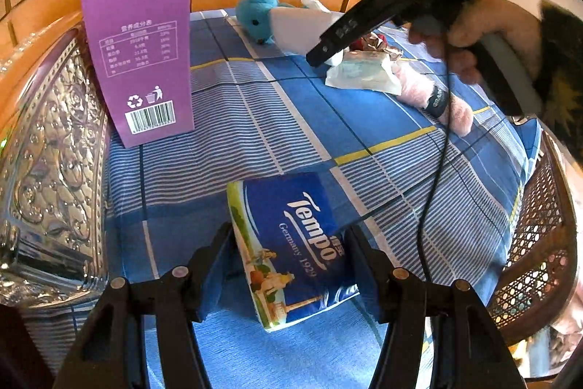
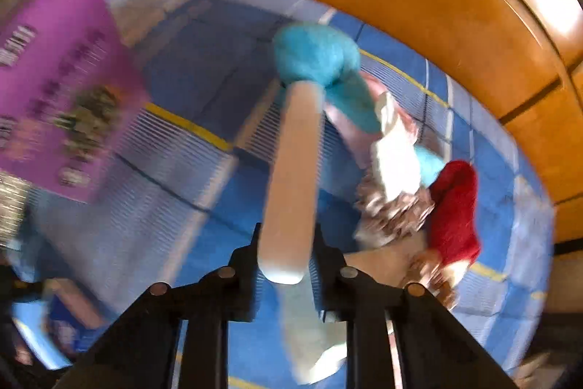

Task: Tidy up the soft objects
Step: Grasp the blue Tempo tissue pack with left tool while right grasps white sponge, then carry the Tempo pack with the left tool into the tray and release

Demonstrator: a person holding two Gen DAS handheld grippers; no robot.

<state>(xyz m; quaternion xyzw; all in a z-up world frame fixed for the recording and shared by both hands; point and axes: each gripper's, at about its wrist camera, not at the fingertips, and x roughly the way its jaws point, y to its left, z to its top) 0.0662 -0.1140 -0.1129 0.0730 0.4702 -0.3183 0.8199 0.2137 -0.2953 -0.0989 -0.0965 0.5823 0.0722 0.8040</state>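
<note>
Left hand-held gripper (image 1: 288, 243) sat spread around the Tempo tissue pack (image 1: 291, 243); right hand-held gripper (image 2: 288, 261) was pinching a white packet (image 2: 291, 170).

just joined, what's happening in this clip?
A person is sorting soft things on a blue plaid cloth with two handheld grippers. The left gripper straddles a Tempo tissue pack, fingers on both sides, jaws open around it. The right gripper is shut on a flat white pack and is moving, as its view is blurred. A purple carton stands upright at the left; a blue plush, a tissue packet and a pink plush lie beyond.
</note>
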